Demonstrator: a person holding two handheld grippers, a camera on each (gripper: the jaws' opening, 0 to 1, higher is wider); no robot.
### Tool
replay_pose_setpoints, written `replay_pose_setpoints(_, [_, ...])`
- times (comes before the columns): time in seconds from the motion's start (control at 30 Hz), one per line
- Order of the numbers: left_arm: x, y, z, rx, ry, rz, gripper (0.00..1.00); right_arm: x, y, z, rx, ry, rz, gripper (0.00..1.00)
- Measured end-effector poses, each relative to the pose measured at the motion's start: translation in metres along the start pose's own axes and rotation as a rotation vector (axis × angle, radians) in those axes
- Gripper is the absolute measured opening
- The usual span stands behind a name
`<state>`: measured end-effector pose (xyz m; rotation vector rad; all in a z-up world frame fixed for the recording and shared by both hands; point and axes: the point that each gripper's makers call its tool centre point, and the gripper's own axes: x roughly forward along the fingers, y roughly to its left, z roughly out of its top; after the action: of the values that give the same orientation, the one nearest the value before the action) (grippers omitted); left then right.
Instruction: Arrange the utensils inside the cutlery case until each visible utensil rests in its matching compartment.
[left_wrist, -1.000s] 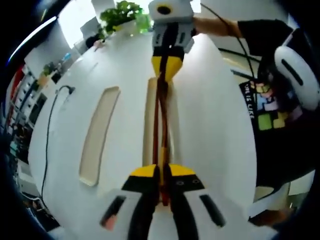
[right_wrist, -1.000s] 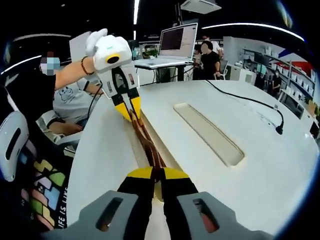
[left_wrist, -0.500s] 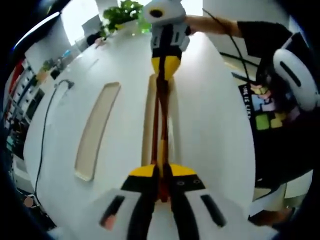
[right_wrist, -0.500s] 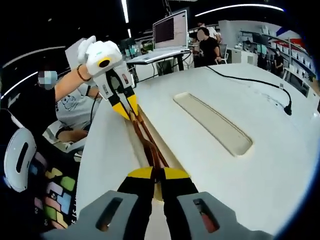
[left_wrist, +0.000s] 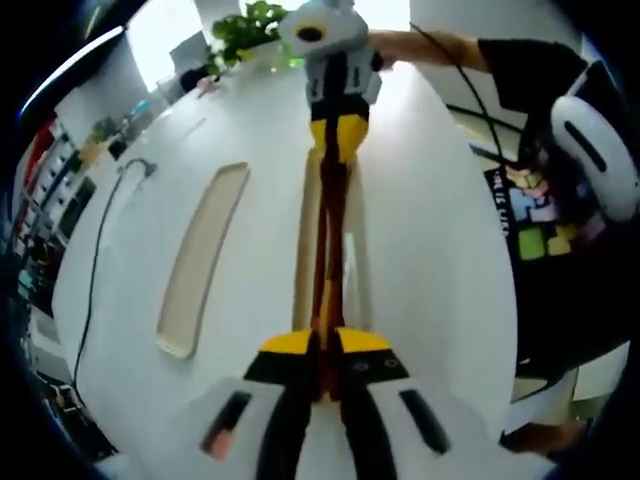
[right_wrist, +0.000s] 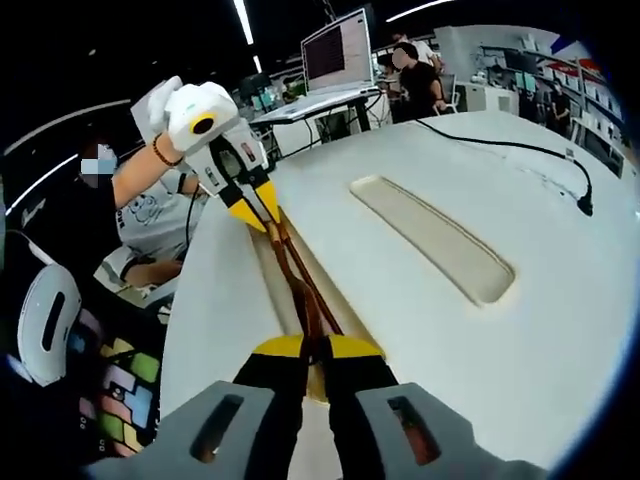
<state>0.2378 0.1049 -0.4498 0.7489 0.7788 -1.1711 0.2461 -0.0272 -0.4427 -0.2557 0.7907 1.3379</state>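
White bench (left_wrist: 420, 260) has two long recessed slots. Left slot (left_wrist: 203, 255) holds nothing visible. Chopsticks (left_wrist: 327, 235) lie along the other slot (left_wrist: 352, 265), left tongs (left_wrist: 326, 345) and right tongs (left_wrist: 339, 140) clamped on opposite ends, unchanged.

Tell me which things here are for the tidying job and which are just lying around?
For the job:
- brown utensils, held at both ends
- long slot under them
- second slot
- left gripper
- right gripper

Just lying about:
- black cable
- green plant
- laptop
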Motion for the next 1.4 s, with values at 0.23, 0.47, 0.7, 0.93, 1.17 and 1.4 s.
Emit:
replay_pose_setpoints(0.23, [0.006, -0.003, -0.005, 0.023, 0.026, 0.006, 0.00, -0.015, -0.001, 0.009, -0.122, -0.005, -0.055, 0.13])
replay_pose_setpoints(0.47, [0.004, -0.003, -0.003, 0.023, 0.021, 0.025, 0.00, -0.018, -0.006, 0.006, -0.121, -0.025, -0.075, 0.12])
replay_pose_setpoints(0.7, [-0.002, 0.008, 0.006, 0.005, -0.028, 0.105, 0.01, -0.025, -0.014, 0.011, -0.113, -0.110, -0.120, 0.10])
replay_pose_setpoints(0.93, [-0.002, 0.020, 0.014, -0.063, -0.094, 0.180, 0.03, -0.035, -0.030, 0.015, -0.080, -0.150, -0.146, 0.10])
replay_pose_setpoints(1.17, [-0.004, 0.044, 0.008, -0.254, -0.207, 0.200, 0.08, -0.040, -0.049, 0.015, -0.044, -0.207, -0.215, 0.11])
replay_pose_setpoints(1.4, [-0.017, 0.080, 0.004, -0.673, -0.401, 0.186, 0.26, -0.054, -0.093, 0.017, 0.008, -0.283, -0.358, 0.13])
